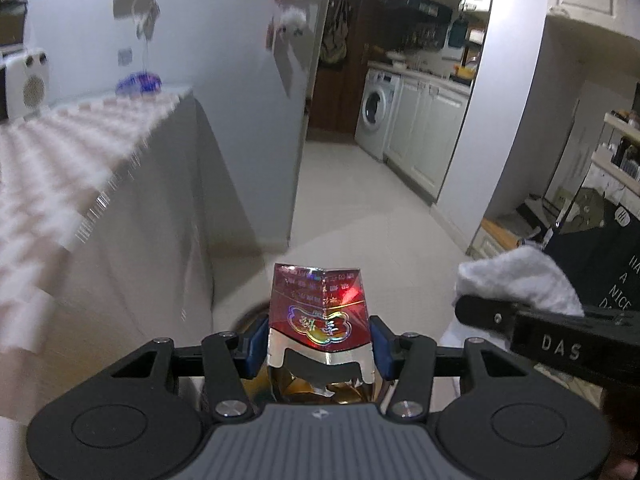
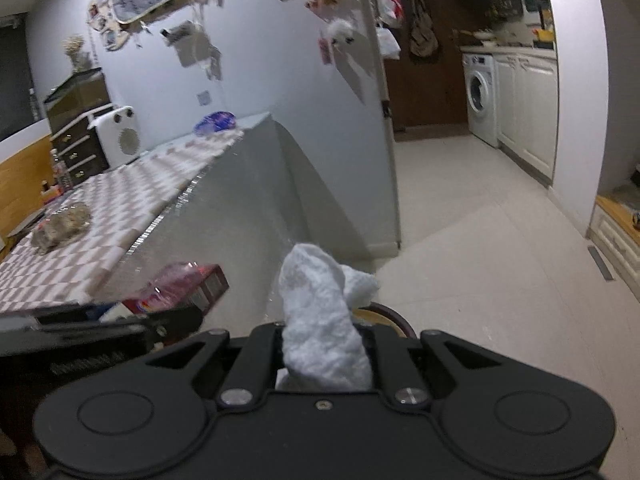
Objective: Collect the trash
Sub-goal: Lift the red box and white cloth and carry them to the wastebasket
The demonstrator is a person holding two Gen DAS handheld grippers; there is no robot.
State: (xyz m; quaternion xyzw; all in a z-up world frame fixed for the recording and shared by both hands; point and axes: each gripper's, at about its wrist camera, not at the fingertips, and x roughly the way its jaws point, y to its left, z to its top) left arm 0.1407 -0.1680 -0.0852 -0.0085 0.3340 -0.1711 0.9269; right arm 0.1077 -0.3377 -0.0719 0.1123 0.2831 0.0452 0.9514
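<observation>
My left gripper [image 1: 320, 340] is shut on a shiny red cigarette pack [image 1: 318, 312], its blue pads [image 1: 258, 340] pressing both sides. The same red pack [image 2: 180, 286] shows at the lower left of the right wrist view. My right gripper [image 2: 324, 344] is shut on a crumpled white tissue [image 2: 320, 320] that sticks up between the fingers. That tissue [image 1: 520, 280] also appears at the right of the left wrist view, beside the right gripper's black arm [image 1: 560, 340]. Below both grippers a round dark rim [image 2: 388, 314] peeks out on the floor; what it is I cannot tell.
A table with a checked cloth [image 2: 120, 208] runs along the left, bearing a blue wrapper [image 2: 216, 122] and a clear bag [image 2: 60, 226]. A white wall [image 2: 280, 80] stands ahead. Pale floor tiles [image 1: 380, 208] lead to a washing machine [image 1: 376, 110]. A dark bag [image 1: 600, 248] stands right.
</observation>
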